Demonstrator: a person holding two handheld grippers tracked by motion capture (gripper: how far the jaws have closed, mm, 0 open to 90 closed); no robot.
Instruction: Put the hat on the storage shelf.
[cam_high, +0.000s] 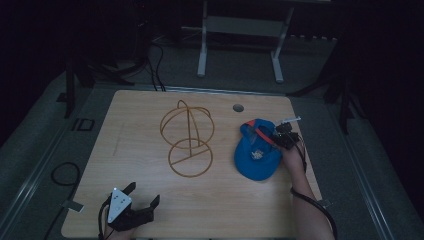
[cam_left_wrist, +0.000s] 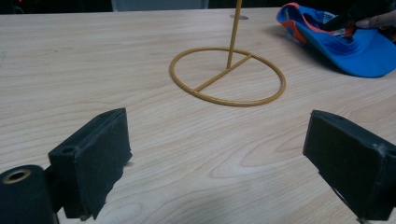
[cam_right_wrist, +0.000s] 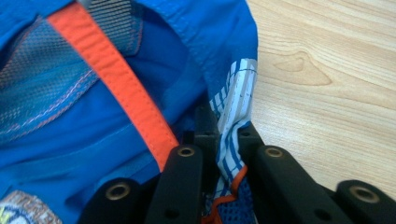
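- Looking down in the high view: wooden desk (cam_high: 150, 200) in a dim room, wire stand (cam_high: 187, 137) near the middle, upright, ring base flat on the wood, round wire frame on top.
- Blue cap (cam_high: 257, 150) lies right of the stand, apart from it, inside facing up, orange trim showing.
- Right gripper (cam_high: 280, 136) sits at the cap's right edge, right hand (cam_high: 294, 157) behind it, forearm coming in from the bottom right. Jaw state hard to read from here.
- Left gripper (cam_high: 145, 197) near the desk's front left corner, grey plate on top, jaws spread wide, nothing between them. Well apart from stand and cap.
- Desk frame legs (cam_high: 202, 45) on the floor beyond the far edge; cables (cam_high: 157, 65) on the floor at far left.
- Left gripper view: both jaws wide apart over bare desk, holding nothing. Stand's ring base and post straight ahead, cap at upper right with the other gripper and a fingertip on it.
- Right gripper view: jaws nearly together, pinching the cap's edge. Striped white-and-blue lining (cam_right_wrist: 233, 112) runs down between them, blue fabric folded over it.
- Orange band (cam_right_wrist: 116, 88) crosses the cap's inside diagonally, mesh panel (cam_right_wrist: 37, 88) to its left, bare desk to the right of the cap.
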